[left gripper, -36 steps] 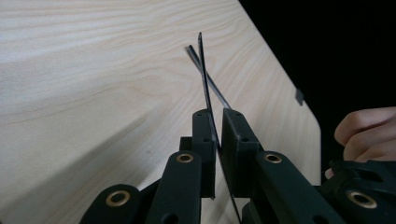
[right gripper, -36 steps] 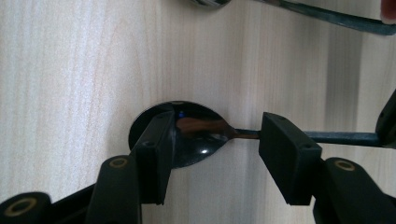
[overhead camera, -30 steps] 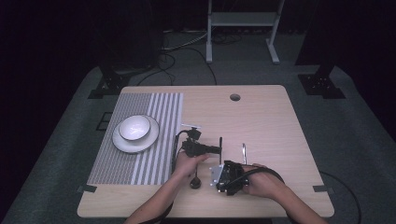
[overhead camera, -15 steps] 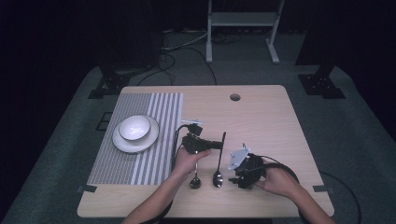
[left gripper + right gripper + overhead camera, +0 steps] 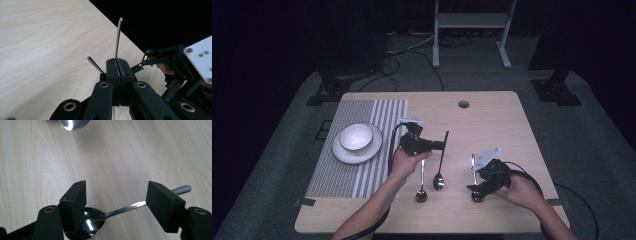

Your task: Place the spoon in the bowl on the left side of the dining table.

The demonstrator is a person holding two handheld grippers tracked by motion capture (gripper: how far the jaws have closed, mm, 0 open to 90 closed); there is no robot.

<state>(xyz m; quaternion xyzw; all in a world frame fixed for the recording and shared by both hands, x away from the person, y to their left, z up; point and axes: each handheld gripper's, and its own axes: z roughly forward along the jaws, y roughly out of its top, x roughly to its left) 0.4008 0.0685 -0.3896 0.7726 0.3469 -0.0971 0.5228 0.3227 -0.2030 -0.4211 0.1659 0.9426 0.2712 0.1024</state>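
Observation:
Three metal spoons lie on the wooden table [image 5: 502, 125], bowls toward the person. My left gripper [image 5: 441, 145] points right and is shut on the handle of the middle spoon [image 5: 439, 181]; that handle [image 5: 118, 37] rises out of the closed jaws. The left spoon [image 5: 421, 195] lies beside it, its handle tip [image 5: 93, 64] just past the jaws. My right gripper [image 5: 475, 189] is open and low over the right spoon [image 5: 473, 162]. That spoon [image 5: 120, 210] lies across the gap, its bowl by one jaw, and the gripper [image 5: 117, 195] is not touching it.
A white bowl [image 5: 356, 136] sits on a white plate [image 5: 343, 156] on a striped placemat [image 5: 377, 112] at the left. A cable hole [image 5: 463, 104] is near the far edge. Another spoon's bowl [image 5: 72, 123] lies just ahead of the right gripper.
The right hand and its gripper moved right, away from the two left spoons, and settled over the right spoon. The left gripper closed in on the middle spoon's handle.

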